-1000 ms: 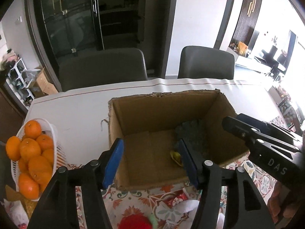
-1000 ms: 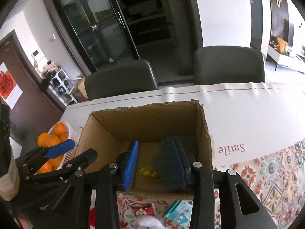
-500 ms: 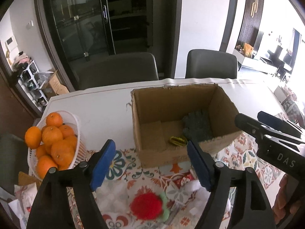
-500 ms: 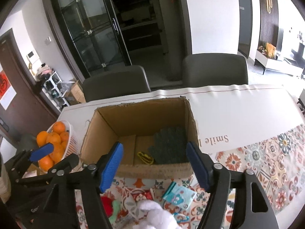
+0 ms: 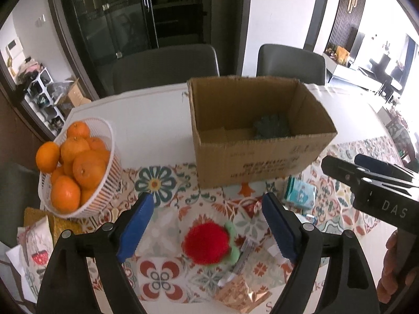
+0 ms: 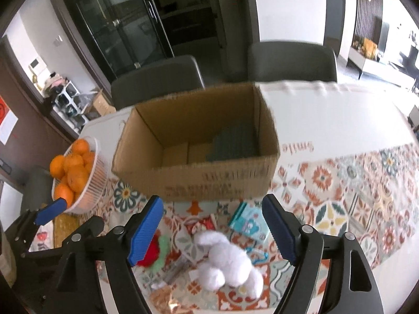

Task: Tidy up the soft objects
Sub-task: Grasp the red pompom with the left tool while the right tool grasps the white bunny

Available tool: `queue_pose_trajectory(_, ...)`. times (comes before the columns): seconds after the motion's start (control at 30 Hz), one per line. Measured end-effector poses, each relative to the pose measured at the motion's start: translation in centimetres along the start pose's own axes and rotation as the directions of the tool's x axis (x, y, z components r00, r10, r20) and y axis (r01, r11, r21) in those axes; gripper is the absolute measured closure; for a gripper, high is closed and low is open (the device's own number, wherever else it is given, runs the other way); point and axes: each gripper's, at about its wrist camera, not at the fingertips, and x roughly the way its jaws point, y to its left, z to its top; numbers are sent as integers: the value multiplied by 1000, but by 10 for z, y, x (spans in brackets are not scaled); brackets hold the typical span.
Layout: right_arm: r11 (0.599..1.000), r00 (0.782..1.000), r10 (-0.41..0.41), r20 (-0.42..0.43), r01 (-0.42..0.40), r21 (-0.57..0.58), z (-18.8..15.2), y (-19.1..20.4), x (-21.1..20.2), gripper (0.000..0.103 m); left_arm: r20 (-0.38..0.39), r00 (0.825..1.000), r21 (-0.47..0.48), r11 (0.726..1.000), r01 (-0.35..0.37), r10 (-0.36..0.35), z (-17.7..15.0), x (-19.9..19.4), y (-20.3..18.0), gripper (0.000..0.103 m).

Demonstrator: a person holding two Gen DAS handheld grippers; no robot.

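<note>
With both grippers now drawn back from the cardboard box (image 5: 262, 133), we find their jaws have just been opening and stand apart, nothing between them. A dark knitted item (image 5: 272, 127) lies inside the box, ahead of both. Below the left gripper (image 5: 209, 225) sits the red plush (image 5: 205, 243); below the right gripper (image 6: 212, 230) sits the white plush (image 6: 227, 259). We judge one deposit complete and these two next.

Cardboard box (image 5: 259, 154) mid-table, fruit basket (image 5: 104, 162) left, plush toys (image 6: 227, 259) before it.
</note>
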Motion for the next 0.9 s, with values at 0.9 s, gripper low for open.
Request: queue_pose_trajectory(0.9, 997, 959, -25, -282, 45, 65, -61, -24, 86, 23, -270, 961, -36, 998, 46, -54, -51, 83, 3, 18)
